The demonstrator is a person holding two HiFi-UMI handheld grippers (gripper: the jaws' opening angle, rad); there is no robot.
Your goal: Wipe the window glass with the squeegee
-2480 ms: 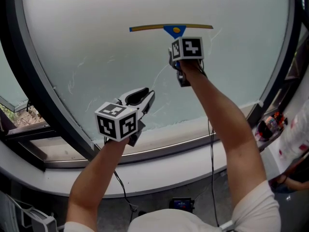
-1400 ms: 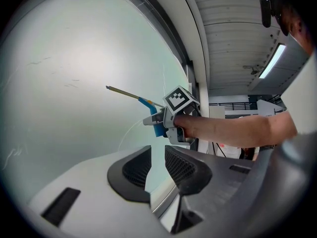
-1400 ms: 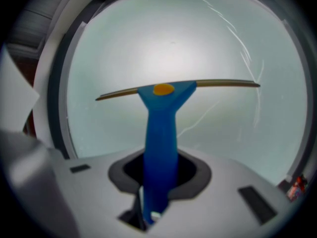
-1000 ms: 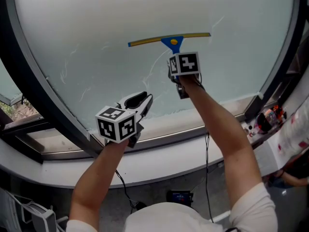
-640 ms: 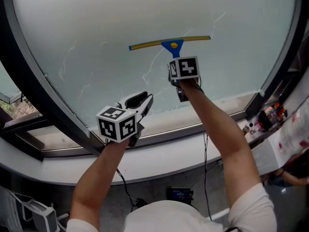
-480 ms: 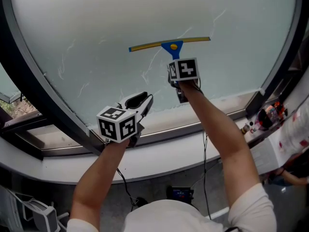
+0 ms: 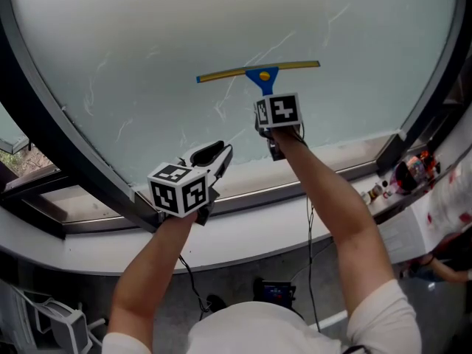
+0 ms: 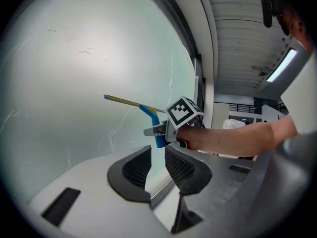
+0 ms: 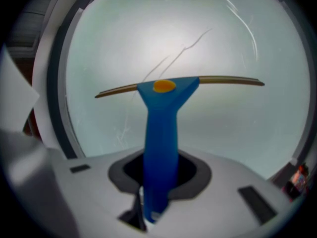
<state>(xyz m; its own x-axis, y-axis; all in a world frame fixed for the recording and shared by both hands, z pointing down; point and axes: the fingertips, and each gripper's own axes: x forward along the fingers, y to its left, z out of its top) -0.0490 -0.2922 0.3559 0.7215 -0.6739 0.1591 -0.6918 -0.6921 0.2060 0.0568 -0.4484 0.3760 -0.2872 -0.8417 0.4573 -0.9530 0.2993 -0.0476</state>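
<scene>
Squeegee has come down the window glass since the earlier frames. The long white streak that sat level with the blade's right end now lies clear above it. The blade stands nearer the bottom edge of the glass than before. Your right arm has dropped along with it.

Right gripper: jaws clamped on the blue handle, which runs straight up from between them to the blade. Handle upright; blade set across it, close to level, its left end a touch lower in the head view. Yellow spot at the neck where handle meets blade. The blade lies on the glass a little right of centre, well short of both side edges.

Left gripper: jaws a narrow gap apart, nothing between them. You hold it low and left of the squeegee, well apart from it, near the bottom edge of the glass and just above the dark window frame. It points toward the pane; whether the tips touch it cannot be told.

Faint white streaks mark the glass left of the blade, and more run under it toward the bottom edge. A pale sill curves below the frame. A thin cable hangs beside your right forearm.
</scene>
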